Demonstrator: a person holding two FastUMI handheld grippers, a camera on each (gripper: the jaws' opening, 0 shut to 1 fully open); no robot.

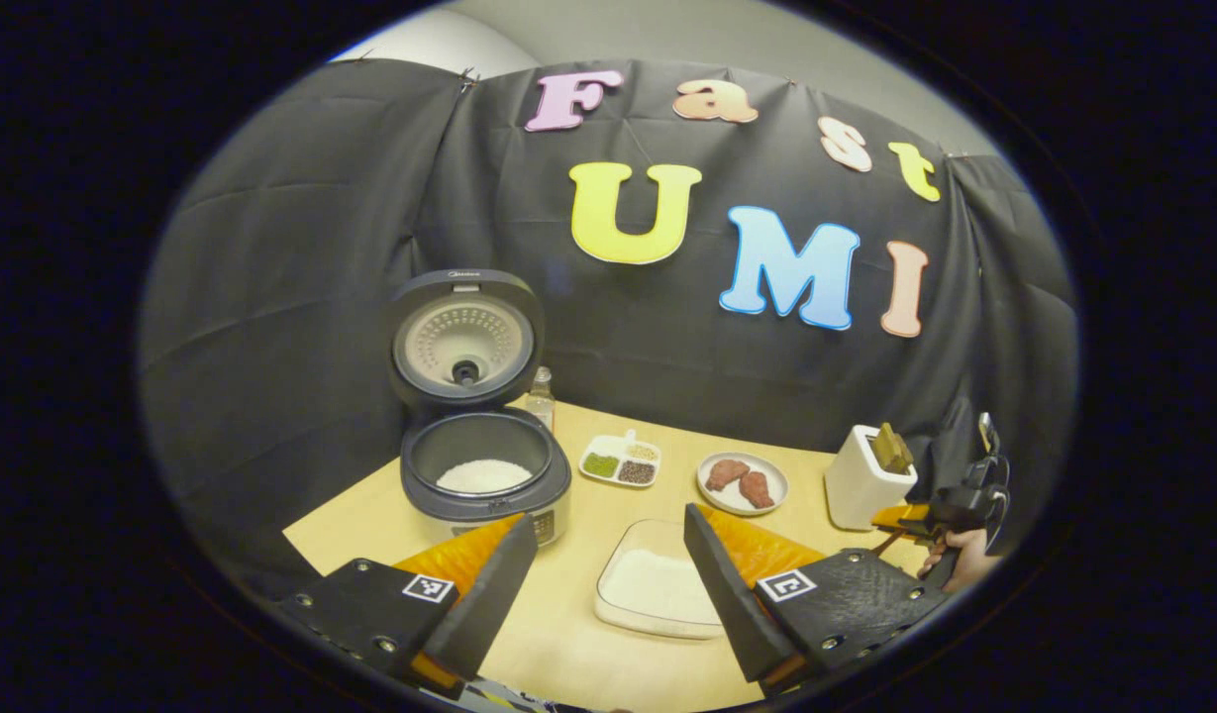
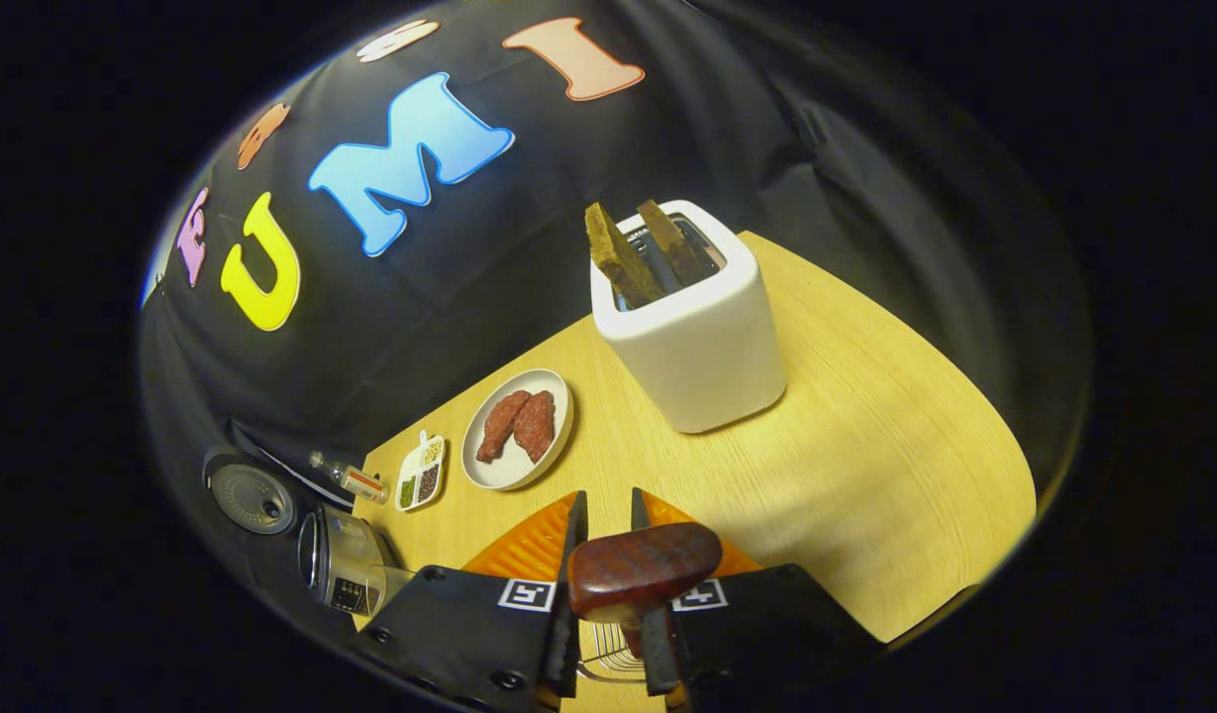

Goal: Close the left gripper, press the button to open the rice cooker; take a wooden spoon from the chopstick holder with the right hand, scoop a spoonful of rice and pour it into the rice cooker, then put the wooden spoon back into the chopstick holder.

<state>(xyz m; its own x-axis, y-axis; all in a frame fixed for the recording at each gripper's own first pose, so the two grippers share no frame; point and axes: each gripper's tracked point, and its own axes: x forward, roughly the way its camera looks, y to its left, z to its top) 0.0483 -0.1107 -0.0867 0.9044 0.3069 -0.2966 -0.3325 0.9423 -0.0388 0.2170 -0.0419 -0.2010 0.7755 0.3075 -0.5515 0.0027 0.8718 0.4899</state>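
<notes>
Wooden spoon (image 2: 643,574) clamped in right gripper (image 2: 608,520), jaws narrow on it. Left gripper (image 1: 608,569) wide apart, empty, above table (image 1: 568,654).

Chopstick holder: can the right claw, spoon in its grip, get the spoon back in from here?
Probably yes. The holder stands just ahead of the right claw with bare table between; its open top already holds two utensils, but shows room.
</notes>
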